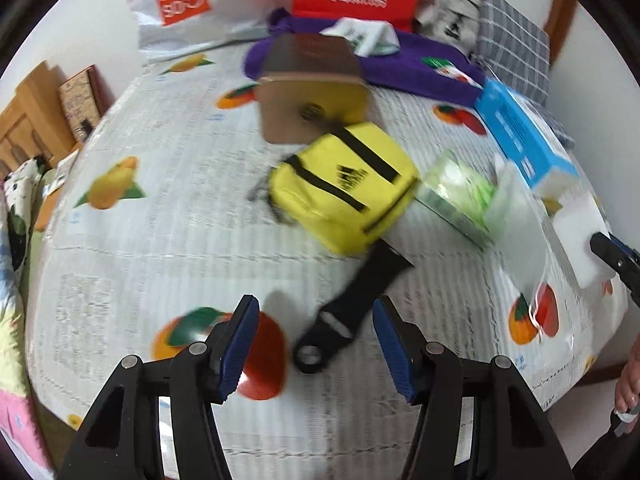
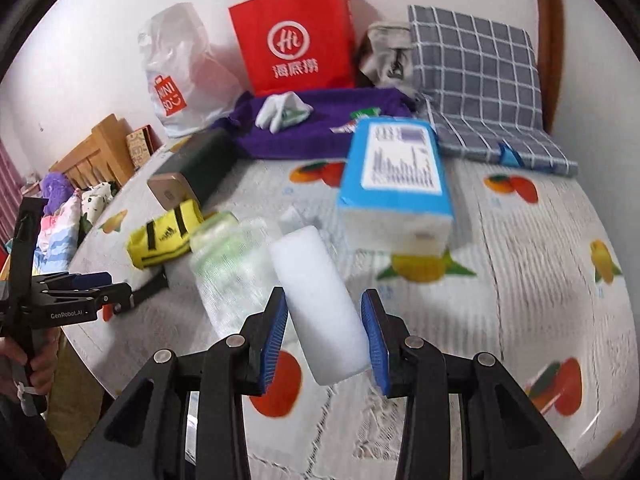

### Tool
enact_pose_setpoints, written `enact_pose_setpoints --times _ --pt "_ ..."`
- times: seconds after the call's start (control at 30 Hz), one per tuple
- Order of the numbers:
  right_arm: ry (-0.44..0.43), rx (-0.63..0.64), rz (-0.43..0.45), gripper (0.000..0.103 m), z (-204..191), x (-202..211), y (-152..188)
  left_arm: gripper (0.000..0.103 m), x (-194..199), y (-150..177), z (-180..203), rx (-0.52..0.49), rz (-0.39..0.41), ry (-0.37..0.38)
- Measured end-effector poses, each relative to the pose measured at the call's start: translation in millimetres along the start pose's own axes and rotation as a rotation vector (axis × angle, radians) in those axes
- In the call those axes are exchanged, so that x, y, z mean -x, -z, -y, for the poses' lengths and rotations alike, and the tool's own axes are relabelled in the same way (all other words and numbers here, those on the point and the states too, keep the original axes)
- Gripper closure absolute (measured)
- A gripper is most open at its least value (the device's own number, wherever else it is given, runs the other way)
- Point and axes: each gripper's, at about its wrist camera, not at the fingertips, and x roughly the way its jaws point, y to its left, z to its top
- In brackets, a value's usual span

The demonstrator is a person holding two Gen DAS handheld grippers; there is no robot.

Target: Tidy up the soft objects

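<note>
Right now the right gripper (image 2: 325, 336) is closed on a white foam block (image 2: 320, 312), one blue pad on each long side. The block's long axis runs away from the gripper, tilted a little leftward, its far end aimed toward the red bag (image 2: 294, 40) at the wall. It hangs above the fruit-print cloth (image 2: 520, 280), nearer the viewer than the red bag.

The left gripper (image 1: 314, 344) stands about half open with nothing between its pads, poised over a black strap (image 1: 344, 312) that trails from a yellow pouch (image 1: 344, 188). The pouch lies on the cloth well in front of the red bag, its long side running diagonally; the strap's looped end points toward the left gripper.

Between the pouch and the block lies a clear packet (image 2: 228, 256) with green inside, blurred so that its contents cannot be made out. A blue-and-white tissue pack (image 2: 396, 184) sits right of it, its label unreadable. A dark box (image 2: 192, 172) with a tan end lies left of the red bag's foot.

Just in front of the red bag a purple towel (image 2: 320, 128) carries a folded white cloth (image 2: 284, 114). A white plastic bag (image 2: 180, 76) stands to its left, a checked pillow (image 2: 476, 76) to its right; what the bags hold is hidden. A hand (image 2: 36, 360) grips the left tool's handle at the frame's edge.
</note>
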Motion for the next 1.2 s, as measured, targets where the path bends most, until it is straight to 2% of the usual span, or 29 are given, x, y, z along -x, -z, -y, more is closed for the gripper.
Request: enact_pose_setpoints --times 0.2,0.23,0.3,0.33,0.53,0.57,0.6,0.67,0.83,0.9,1.03,1.07,1.17,1.2 --pt "0.039 -0.011 0.000 0.065 11.1 -0.1 8.9 0.048 -8.0 4.7 21.4 -0.043 -0.009 -0.015" --pt "0.042 -0.014 0.001 0.065 12.2 -0.6 10.0 0.048 -6.9 5.2 22.2 -0.042 -0.017 0.005" --pt "0.041 -0.017 0.002 0.065 13.3 -2.2 10.2 0.048 -3.3 6.8 26.7 -0.051 -0.043 0.098" --pt "0.038 -0.019 0.002 0.065 13.3 -3.5 10.4 0.048 -2.3 7.4 26.7 -0.053 -0.048 0.114" --pt "0.034 -0.011 -0.005 0.065 11.9 -10.8 12.1 0.048 -6.3 5.7 27.6 -0.065 0.000 0.031" --pt "0.035 -0.012 -0.007 0.065 12.6 -11.7 12.5 0.056 -6.6 5.5 28.3 -0.068 0.014 0.024" --pt "0.037 -0.012 -0.009 0.065 13.3 -12.6 12.9 0.070 -6.9 5.6 29.1 -0.071 0.037 -0.004" --pt "0.044 -0.016 -0.009 0.065 15.7 -13.4 13.4 0.082 -7.6 3.6 30.2 -0.085 0.057 -0.016" --pt "0.044 -0.018 -0.009 0.063 18.9 -14.1 14.9 0.081 -5.9 4.5 26.7 -0.084 0.050 0.019" --pt "0.042 -0.014 -0.012 0.062 18.6 -15.6 15.6 0.069 -6.7 4.3 29.2 -0.103 0.051 0.051" --pt "0.052 -0.006 -0.021 0.061 19.3 -19.9 17.6 0.068 -10.3 4.9 39.2 -0.132 0.075 0.018" --pt "0.052 -0.007 -0.025 0.061 20.2 -21.1 18.3 0.068 -10.7 4.6 39.6 -0.131 0.078 0.016" --pt "0.049 -0.022 -0.069 0.066 24.8 -31.0 21.1 0.083 -10.0 3.4 34.8 -0.117 0.086 0.014" --pt "0.052 -0.024 -0.078 0.067 25.8 -34.0 22.2 0.083 -9.7 2.4 30.7 -0.098 0.082 0.036"
